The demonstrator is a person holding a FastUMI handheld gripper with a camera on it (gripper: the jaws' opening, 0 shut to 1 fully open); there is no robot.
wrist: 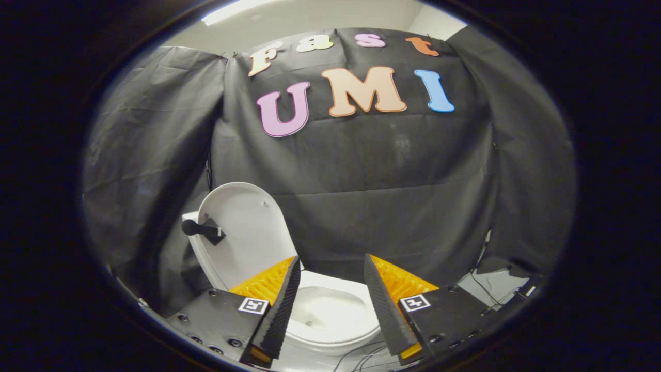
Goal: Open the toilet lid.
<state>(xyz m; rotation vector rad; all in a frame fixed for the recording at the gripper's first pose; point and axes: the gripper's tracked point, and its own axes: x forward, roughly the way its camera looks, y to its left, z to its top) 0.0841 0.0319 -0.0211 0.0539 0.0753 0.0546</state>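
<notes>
1. Gripper view, tongs first: gripper (330,268) is spread wide, nothing between the fingers (281,310), both tips in free air. Each finger block carries a small square marker tag near its base (left one at roughly 7 o'clock, right one at 5 o'clock).
2. Toilet (330,323) sits low, at 6 o'clock, straight ahead of and below the tips. The bowl opening shows through the gap between the two fingers; the front rim curves under them.
3. Toilet lid (245,232) is already raised, standing close to upright and leaning back a little, at about 8 o'clock from the tips. Its pale inner face looks toward the camera. The left finger's tip overlaps its lower right edge in the picture (contact cannot be judged, it looks behind the finger rather than against it).
4. A dark handle piece (202,230) is fixed on the lid's left edge, a rounded knob sticking out to the left of a small square mount. It is apart from both fingers.
5. Black cloth wall (387,206) hangs behind the toilet from 9 through 3 o'clock, creased, with a fold line across the middle.
6. Thin cables (361,356) trail on the floor just in front of the bowl, at 6 o'clock, and more run along the pale floor (496,289) at 4 o'clock beyond the right finger.
</notes>
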